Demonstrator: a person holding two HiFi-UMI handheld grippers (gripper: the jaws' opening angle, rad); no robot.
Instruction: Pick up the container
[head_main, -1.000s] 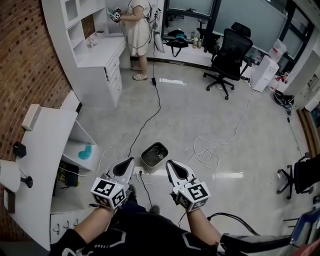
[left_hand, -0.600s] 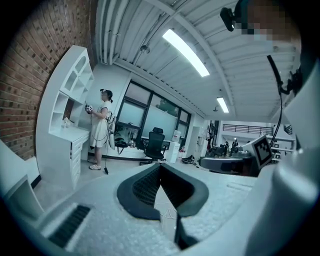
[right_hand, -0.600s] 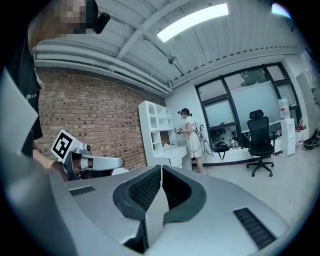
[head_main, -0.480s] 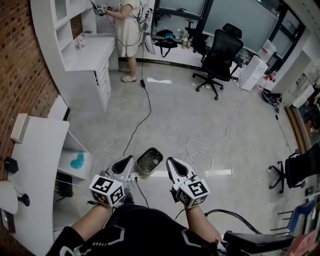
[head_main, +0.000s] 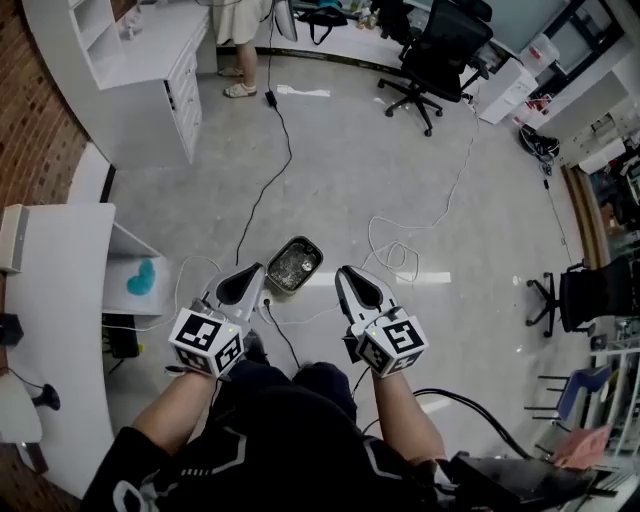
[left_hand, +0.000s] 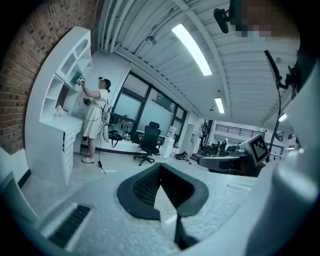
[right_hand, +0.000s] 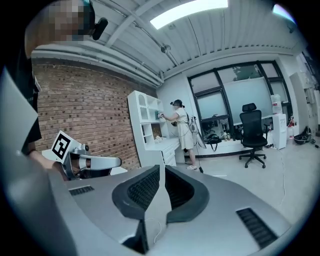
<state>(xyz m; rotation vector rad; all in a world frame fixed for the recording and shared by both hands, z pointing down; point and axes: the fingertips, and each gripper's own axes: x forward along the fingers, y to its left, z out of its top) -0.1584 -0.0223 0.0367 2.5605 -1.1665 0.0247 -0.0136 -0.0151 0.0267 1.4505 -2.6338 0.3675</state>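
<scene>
Below, between left claw (head_main: 251, 277) and right claw (head_main: 349, 281), both pinched together, empty, sits the container (head_main: 293, 266); spread one, then straddle its rim.

Grey floor (head_main: 350, 150) lies between brick wall (head_main: 30, 140), white desks (head_main: 130, 85) and office chair (head_main: 440, 50)

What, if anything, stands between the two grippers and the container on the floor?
Nothing visible does. The container lies ahead, between the shut left gripper and right gripper. A black cable and a white cable lie flat near it, likely no obstacle.
</scene>
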